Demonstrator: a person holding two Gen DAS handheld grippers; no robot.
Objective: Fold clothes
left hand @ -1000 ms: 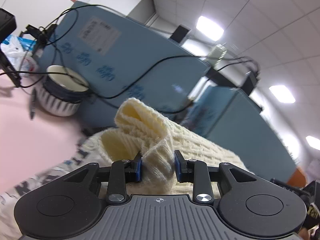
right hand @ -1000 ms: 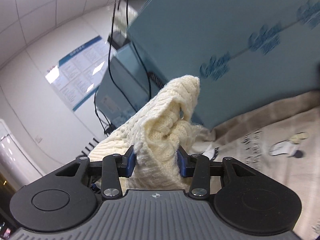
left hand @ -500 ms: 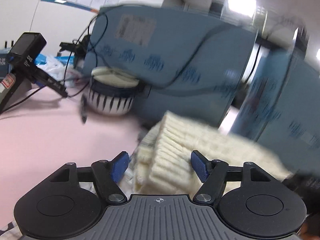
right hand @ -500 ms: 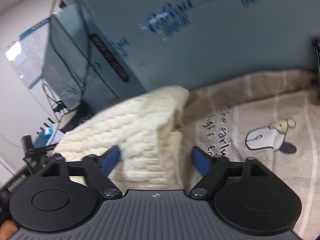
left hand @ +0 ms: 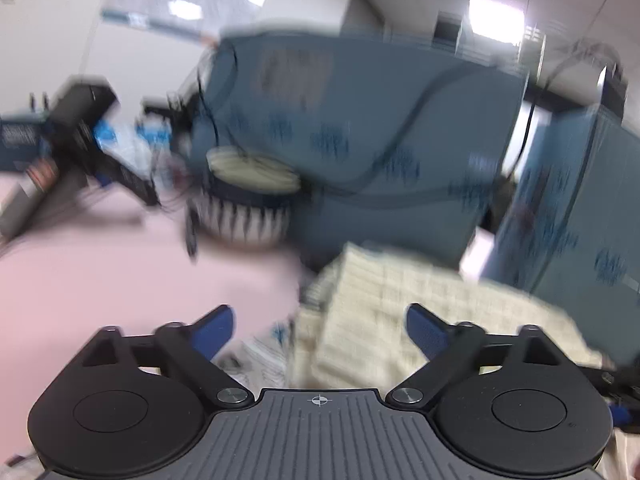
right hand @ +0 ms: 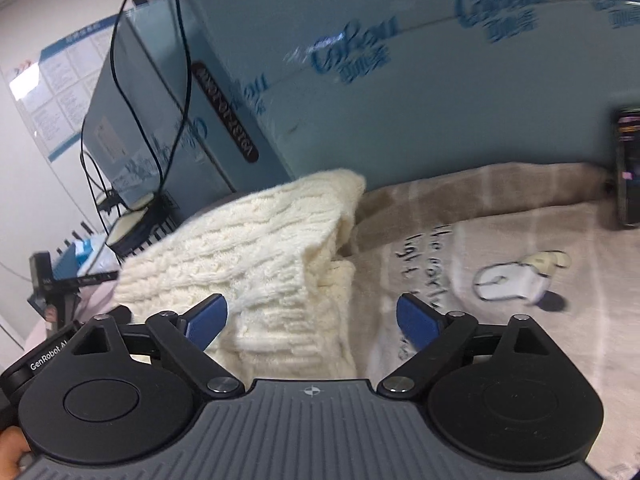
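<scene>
A cream cable-knit sweater point(right hand: 256, 256) lies in a folded heap on a beige printed cloth point(right hand: 500, 248). My right gripper point(right hand: 312, 318) has its jaws opening wide; the sweater's near edge lies between the blue pads point(right hand: 206, 320) without being pressed. In the blurred left wrist view the same sweater point(left hand: 384, 304) lies ahead of my left gripper point(left hand: 320, 326), whose jaws are also opening, with knit between the pads but free of them.
Blue printed panels point(right hand: 400, 92) stand close behind the cloth, with black cables point(right hand: 120, 80) hanging over them. A striped basket point(left hand: 244, 204) sits on the pink tabletop point(left hand: 100, 280) at the left, beside a black stand point(left hand: 80, 132). A dark device point(right hand: 628, 168) stands at the cloth's far right edge.
Both grippers were shut on raised folds of the sweater; both have opened wide and tipped downward, and the sweater has dropped onto the cloth.
</scene>
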